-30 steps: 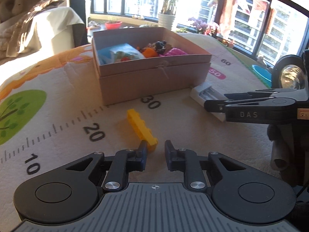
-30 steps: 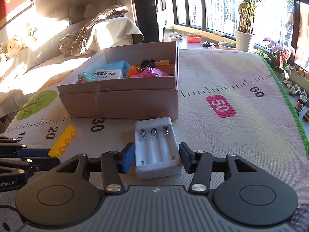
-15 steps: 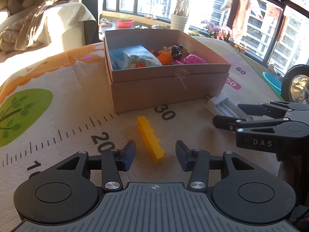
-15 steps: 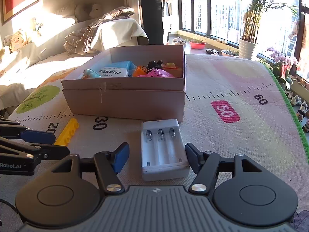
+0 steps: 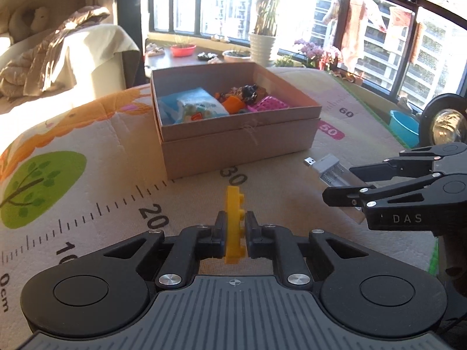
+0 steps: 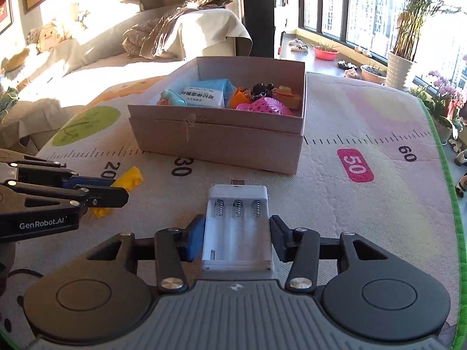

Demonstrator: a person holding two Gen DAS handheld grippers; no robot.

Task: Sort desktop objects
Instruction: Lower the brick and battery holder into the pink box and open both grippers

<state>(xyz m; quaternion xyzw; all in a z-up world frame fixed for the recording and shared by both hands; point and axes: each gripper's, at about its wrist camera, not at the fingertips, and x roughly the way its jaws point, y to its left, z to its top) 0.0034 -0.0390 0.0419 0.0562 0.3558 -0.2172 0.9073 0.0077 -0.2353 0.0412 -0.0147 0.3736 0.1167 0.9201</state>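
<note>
- Left wrist view: the left gripper (image 5: 235, 234) sits bottom centre, clamped tight on a yellow toy brick (image 5: 234, 224). The brick stands on edge between the pads, and its far end pokes up toward the middle of the frame.
- Behind it, upper centre, there's an open cardboard box (image 5: 233, 145) on the play mat (image 5: 87, 175). It's already got stuff in it: a blue packet (image 5: 198, 105), something orange, a pink mesh thing (image 5: 267, 105).
- At the right edge the right gripper (image 5: 344, 183) comes in sideways with a white battery charger (image 5: 329, 169) between its fingers. The plug end points toward the box.
- Right wrist view: the right gripper (image 6: 237, 237) is bottom centre and its jaws are closing on the battery charger (image 6: 238, 227). Both pads look pressed against its sides. The three empty slots with springs face up.
- The box (image 6: 221, 140) is upper centre, just past the charger's plug.
- At the left edge the left gripper (image 6: 116, 191) holds the yellow brick (image 6: 130, 176), with both ends sticking out past the fingers.
</note>
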